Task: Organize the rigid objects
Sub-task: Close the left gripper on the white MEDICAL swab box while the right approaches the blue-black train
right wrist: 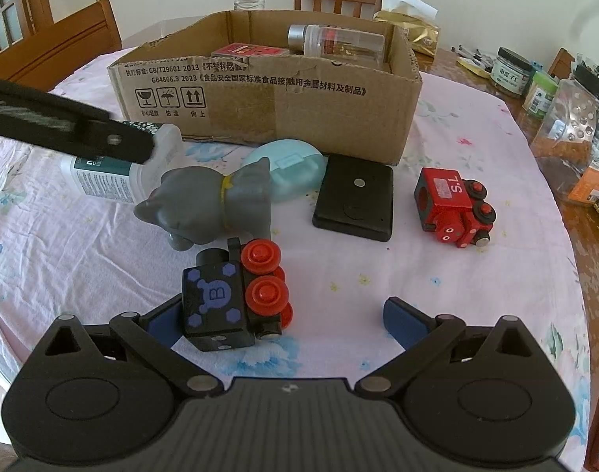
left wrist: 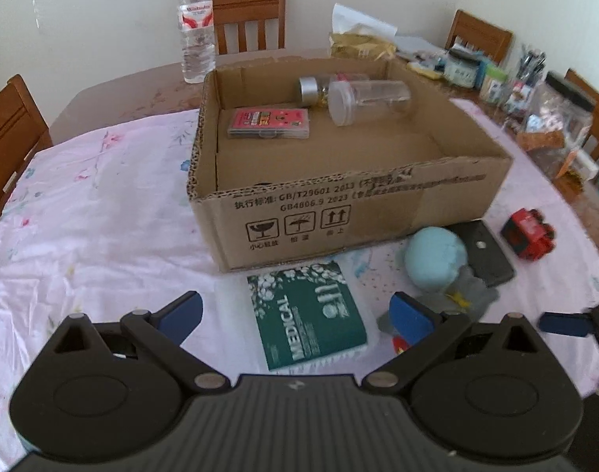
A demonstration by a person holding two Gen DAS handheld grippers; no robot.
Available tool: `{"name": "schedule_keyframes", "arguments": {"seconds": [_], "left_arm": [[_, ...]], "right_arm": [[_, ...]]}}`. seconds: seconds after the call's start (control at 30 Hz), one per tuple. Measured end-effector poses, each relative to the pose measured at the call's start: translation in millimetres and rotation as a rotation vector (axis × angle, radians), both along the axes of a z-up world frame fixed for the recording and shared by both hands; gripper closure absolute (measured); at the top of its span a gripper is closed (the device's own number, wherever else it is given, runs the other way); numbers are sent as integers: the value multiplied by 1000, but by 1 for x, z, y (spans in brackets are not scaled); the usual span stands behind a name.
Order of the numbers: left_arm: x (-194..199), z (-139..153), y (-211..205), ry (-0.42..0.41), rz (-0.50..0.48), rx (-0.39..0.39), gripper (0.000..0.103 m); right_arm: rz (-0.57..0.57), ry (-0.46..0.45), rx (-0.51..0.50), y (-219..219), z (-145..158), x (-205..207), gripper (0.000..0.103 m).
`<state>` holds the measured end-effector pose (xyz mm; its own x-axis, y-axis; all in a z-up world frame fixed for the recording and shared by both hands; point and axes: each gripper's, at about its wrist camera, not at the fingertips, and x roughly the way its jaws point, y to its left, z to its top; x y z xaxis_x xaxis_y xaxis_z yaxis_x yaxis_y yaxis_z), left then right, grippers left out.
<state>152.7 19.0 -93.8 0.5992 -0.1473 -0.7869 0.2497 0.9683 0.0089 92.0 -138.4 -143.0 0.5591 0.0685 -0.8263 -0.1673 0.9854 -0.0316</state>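
An open cardboard box [left wrist: 378, 212] [right wrist: 299, 118] holds a clear jar [left wrist: 370, 102], a silver-lidded jar [left wrist: 313, 90] and a red card case [left wrist: 270, 122]. My left gripper [left wrist: 297, 314] is open, its blue pads either side of a green "MEDICAL" pack [left wrist: 311, 314] [right wrist: 102, 181] lying before the box. My right gripper [right wrist: 281, 320] is open around a black toy train with red wheels [right wrist: 236, 295], which sits against the left pad. On the cloth lie a grey cat toy [right wrist: 209, 204], a light blue case [right wrist: 295, 173] [left wrist: 433, 255], a black block [right wrist: 354, 196] and a red toy train [right wrist: 453, 208] [left wrist: 529, 232].
The pink flowered tablecloth [left wrist: 102, 216] covers a wooden table ringed by chairs [left wrist: 248, 19]. A water bottle [left wrist: 197, 27] stands behind the box. Jars, packets and pens [left wrist: 535, 78] crowd the far right edge. The left gripper's arm [right wrist: 63, 126] crosses the right wrist view's left side.
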Motion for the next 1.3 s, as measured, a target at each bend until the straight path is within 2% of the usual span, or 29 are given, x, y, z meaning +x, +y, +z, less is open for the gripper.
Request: {"name": "schedule_keyframes", "arguments": {"seconds": [0.1, 0.2, 0.37, 0.6, 0.73, 0.87, 0.97, 1.17, 1.3], "left_arm": [[6, -8, -3, 3, 7, 41, 2], [7, -10, 4, 19, 2, 23, 2], [3, -9, 18, 22, 10, 42, 1], [2, -10, 22, 15, -8, 54, 1], [5, -14, 18, 21, -12, 66, 1], [5, -16, 16, 7, -44, 52, 3], [6, -17, 14, 10, -69, 44, 20], [3, -16, 22, 9, -56, 61, 20], [0, -17, 30, 29, -34, 43, 20]], "right_arm": [[0, 3, -1, 0, 0, 0, 0], [2, 1, 0, 0, 0, 0, 0], [4, 33, -8, -10, 2, 2, 0], [-129, 53, -12, -50, 4, 1, 0], [-171, 72, -14, -51, 4, 0, 0], [-159, 60, -14, -38, 3, -4, 0], [-156, 63, -11, -31, 3, -3, 0], [-82, 65, 42, -10, 8, -8, 0], [-42, 55, 63, 5, 5, -6, 0]]}}
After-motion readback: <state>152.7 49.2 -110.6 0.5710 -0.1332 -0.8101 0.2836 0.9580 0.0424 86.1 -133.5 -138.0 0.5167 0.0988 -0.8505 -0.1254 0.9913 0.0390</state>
